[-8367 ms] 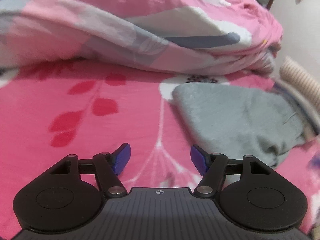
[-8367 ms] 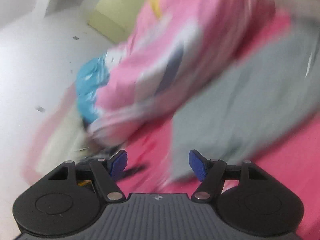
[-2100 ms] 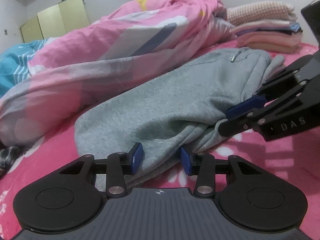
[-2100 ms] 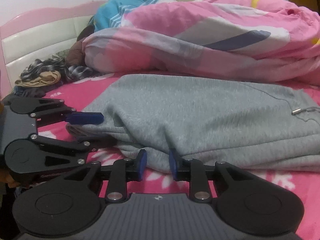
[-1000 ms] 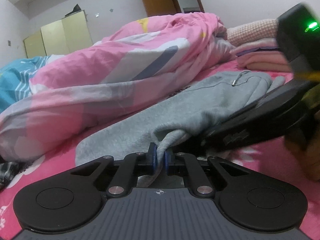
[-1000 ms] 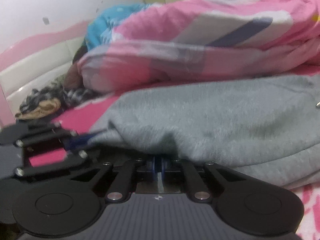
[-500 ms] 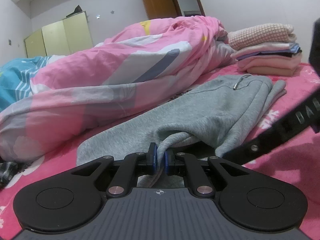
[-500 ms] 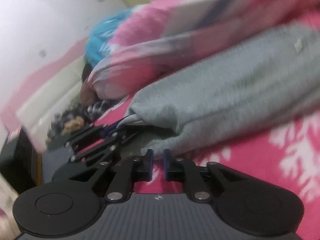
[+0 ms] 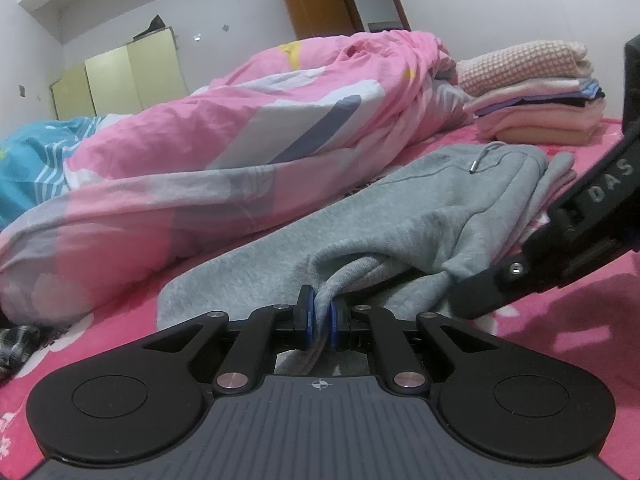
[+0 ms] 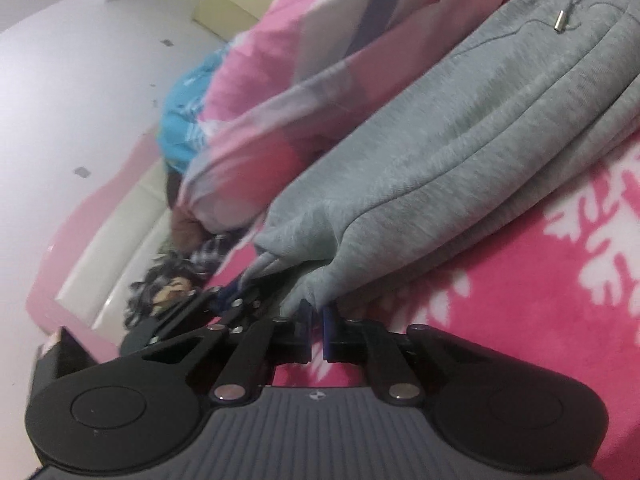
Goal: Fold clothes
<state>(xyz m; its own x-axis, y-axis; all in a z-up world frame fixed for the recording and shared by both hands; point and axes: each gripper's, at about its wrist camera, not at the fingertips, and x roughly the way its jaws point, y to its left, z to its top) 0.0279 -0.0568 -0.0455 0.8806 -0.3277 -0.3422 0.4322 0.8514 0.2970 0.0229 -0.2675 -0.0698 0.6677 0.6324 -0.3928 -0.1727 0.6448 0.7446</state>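
Since half a second ago the right hand-held gripper (image 10: 317, 322) has tilted, pinching a fold of the grey sweatpants (image 9: 420, 216) on the bed (image 9: 560, 332), whose nearby edge the left hand-held gripper (image 9: 321, 317) clamps.

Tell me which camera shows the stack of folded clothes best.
The left wrist view: the stack of folded clothes sits whole and sharp at upper right, beyond the gray sweatpants. The right wrist view does not show it at all.
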